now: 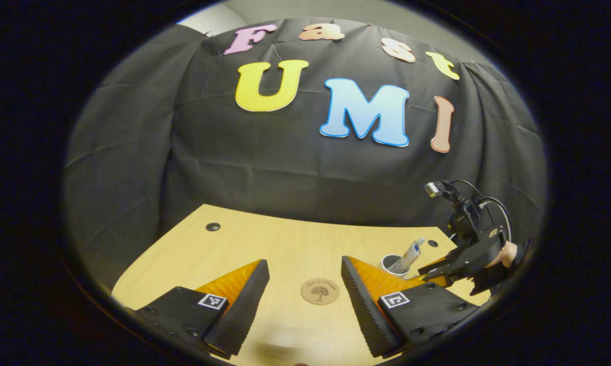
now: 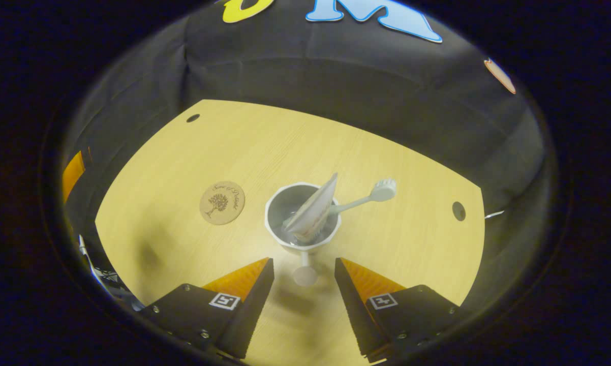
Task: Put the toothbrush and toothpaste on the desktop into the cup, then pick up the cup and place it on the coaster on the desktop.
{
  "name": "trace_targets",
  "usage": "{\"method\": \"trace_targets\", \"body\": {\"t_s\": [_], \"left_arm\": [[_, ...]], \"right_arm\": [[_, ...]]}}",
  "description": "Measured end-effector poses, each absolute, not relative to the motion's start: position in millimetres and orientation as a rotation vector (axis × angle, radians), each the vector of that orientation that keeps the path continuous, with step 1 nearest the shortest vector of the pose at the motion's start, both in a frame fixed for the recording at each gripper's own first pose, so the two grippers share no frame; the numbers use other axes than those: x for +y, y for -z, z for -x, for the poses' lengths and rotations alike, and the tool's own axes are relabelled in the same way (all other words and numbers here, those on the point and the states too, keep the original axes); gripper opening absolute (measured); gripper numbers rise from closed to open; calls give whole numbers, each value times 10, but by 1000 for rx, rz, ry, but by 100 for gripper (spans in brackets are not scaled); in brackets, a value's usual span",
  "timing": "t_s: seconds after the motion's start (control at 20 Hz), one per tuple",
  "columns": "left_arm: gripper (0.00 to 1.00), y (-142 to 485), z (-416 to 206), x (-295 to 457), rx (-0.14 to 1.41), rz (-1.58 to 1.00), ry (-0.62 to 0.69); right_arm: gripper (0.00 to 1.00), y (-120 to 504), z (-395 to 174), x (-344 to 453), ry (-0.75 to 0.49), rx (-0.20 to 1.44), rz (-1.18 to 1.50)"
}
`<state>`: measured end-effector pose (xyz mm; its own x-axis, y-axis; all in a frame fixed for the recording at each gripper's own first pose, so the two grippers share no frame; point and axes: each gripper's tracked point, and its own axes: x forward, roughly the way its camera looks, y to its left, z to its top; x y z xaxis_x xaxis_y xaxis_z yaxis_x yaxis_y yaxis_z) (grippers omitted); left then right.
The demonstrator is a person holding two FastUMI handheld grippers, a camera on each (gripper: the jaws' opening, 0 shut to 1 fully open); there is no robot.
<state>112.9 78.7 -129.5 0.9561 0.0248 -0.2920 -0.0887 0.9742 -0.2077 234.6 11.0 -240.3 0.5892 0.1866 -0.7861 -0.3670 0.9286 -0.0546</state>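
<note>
Coaster [image 2: 222,202] with tree emblem, script illegible, beside cup [image 2: 302,219].

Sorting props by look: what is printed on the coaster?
A dark tree with lettering on the tan round coaster, clearest in the right gripper view.

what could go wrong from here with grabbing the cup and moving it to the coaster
1. The toothbrush leans far out over the cup rim, and the toothpaste stands tilted too; a jolt on lifting may tip either out.
2. The right gripper is open and close to the cup's handle; an off-centre close could push the cup rather than grasp it.
3. The coaster is small, so the cup might land partly off it.
</note>
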Motion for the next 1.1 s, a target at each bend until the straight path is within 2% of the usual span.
{"method": "trace_targets", "body": {"t_s": [0.25, 0.35, 0.45, 0.5, 0.55, 0.65, 0.7, 0.8, 0.85, 0.95, 1.1], "left_arm": [[91, 1361, -1037, 954, 305, 230, -112], [94, 1368, -1013, 997, 306, 235, -127], [93, 1386, -981, 1054, 308, 240, -147], [96, 1398, -962, 1070, 309, 244, -156], [93, 1407, -944, 1084, 312, 247, -163], [93, 1438, -885, 1130, 317, 249, -176], [94, 1451, -859, 1152, 318, 252, -183], [93, 1471, -841, 1183, 321, 261, -194], [93, 1485, -820, 1202, 323, 266, -199], [94, 1492, -844, 1206, 323, 273, -207], [96, 1498, -804, 1225, 319, 272, -210]], "right_arm": [[76, 2572, -2427, 170, -347, 937, 222], [76, 2629, -2436, 187, -350, 953, 225], [66, 2697, -2440, 223, -364, 972, 221], [64, 2718, -2436, 235, -369, 981, 224], [64, 2733, -2447, 232, -369, 985, 232], [47, 2755, -2462, 237, -365, 982, 237], [45, 2744, -2465, 203, -351, 979, 244], [26, 2757, -2477, 196, -340, 989, 230], [26, 2764, -2468, 201, -337, 990, 231], [17, 2761, -2473, 202, -328, 988, 231], [17, 2726, -2472, 231, -321, 985, 204]]}}
